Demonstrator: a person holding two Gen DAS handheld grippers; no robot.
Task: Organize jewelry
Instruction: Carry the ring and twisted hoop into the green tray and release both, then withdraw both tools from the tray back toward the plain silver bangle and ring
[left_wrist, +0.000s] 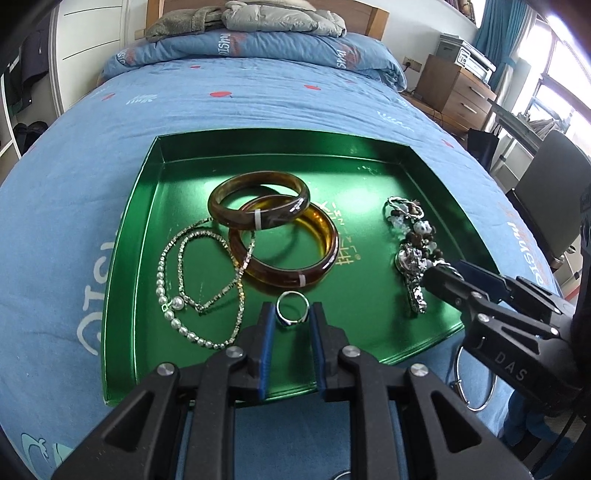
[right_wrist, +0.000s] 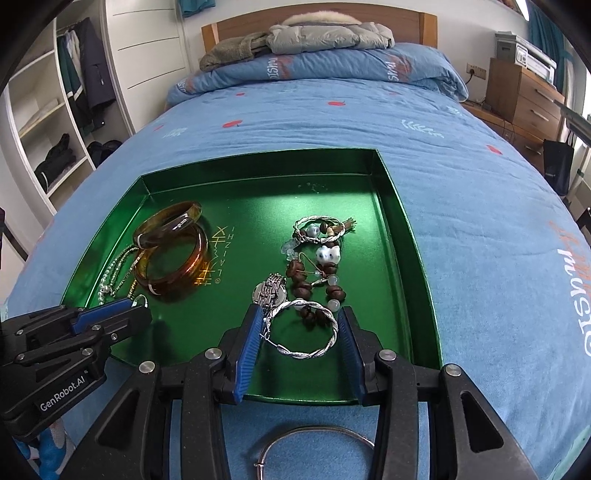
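A green tray (left_wrist: 147, 206) (right_wrist: 399, 229) lies on the blue bedspread. In it are two amber bangles (left_wrist: 258, 210) (right_wrist: 170, 254), a pearl and chain necklace (left_wrist: 192, 280) and a beaded bracelet pile (right_wrist: 317, 266) (left_wrist: 410, 236) with a watch (right_wrist: 269, 291). My left gripper (left_wrist: 292, 314) is open around a silver ring (left_wrist: 291, 308) that rests on the tray floor. My right gripper (right_wrist: 301, 332) is open around a twisted silver bangle (right_wrist: 306, 332) lying in the tray.
A thin silver hoop bangle (right_wrist: 317, 439) (left_wrist: 480, 380) lies on the bedspread just in front of the tray. Pillows and a folded jacket (right_wrist: 325, 33) sit at the bed's head. A wardrobe (right_wrist: 66, 110) stands left, a wooden dresser (right_wrist: 524, 96) right.
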